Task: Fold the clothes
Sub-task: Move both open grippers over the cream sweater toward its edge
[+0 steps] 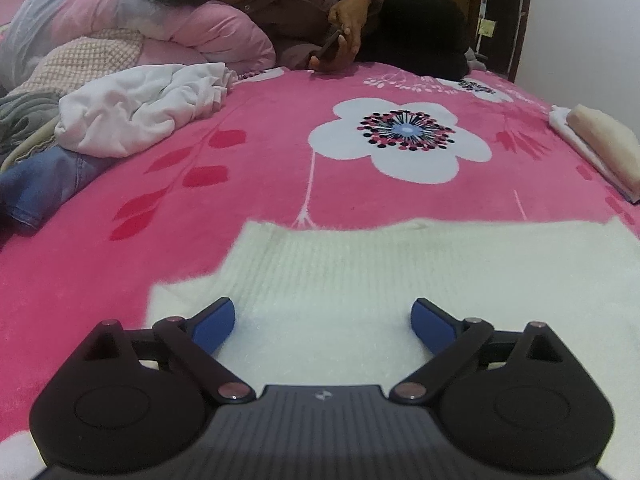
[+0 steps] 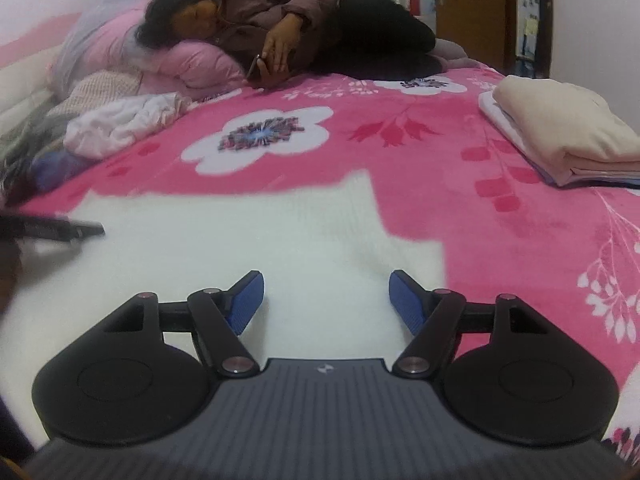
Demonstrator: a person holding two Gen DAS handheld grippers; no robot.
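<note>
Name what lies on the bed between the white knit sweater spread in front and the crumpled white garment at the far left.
Only bare pink floral blanket separates the white knit sweater from the crumpled white garment; the left wrist view shows it best.

A pink flowered blanket with a person lying at its far end

The pink blanket [image 1: 256, 184] bears a large white flower print [image 1: 400, 140] and red leaf shapes. A person in a brown padded jacket [image 2: 260, 4] lies on their side, head on a pink pillow [image 2: 200, 64], holding a phone [image 2: 255, 65] in one hand. A wooden door [image 2: 468, 4] stands behind, by a white wall.
</note>
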